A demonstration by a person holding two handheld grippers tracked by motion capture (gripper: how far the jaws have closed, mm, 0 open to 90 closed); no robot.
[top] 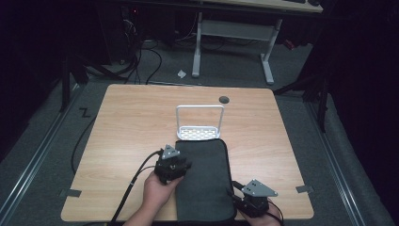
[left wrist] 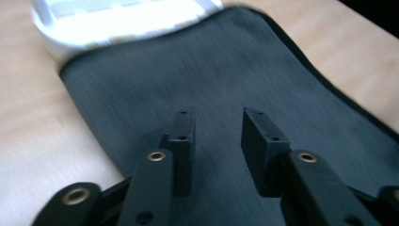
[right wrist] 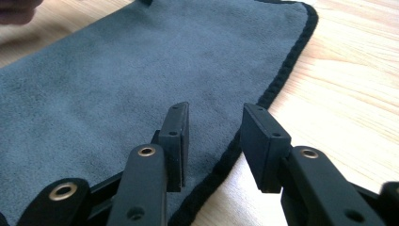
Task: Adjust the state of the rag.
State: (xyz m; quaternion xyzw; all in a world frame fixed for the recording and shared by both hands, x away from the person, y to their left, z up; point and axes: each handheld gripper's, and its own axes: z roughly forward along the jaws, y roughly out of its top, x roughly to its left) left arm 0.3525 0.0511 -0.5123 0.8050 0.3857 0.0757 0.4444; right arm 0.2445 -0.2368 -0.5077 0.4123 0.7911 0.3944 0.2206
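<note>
no readable text, labels, brands or numbers on any surface in view

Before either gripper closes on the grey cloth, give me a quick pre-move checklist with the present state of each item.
1. Cloth lies flat on the table: ok.
2. Left gripper open above the cloth, nothing between its fingers: ok.
3. Right gripper open, straddling the cloth's black hem: ok.
4. Either gripper already pinching fabric: not ok, neither grips.
5. Cloth's far end clear of the white rack: not ok, it meets the rack's base.
6. Cloth folded or a single layer: cannot tell.
</note>
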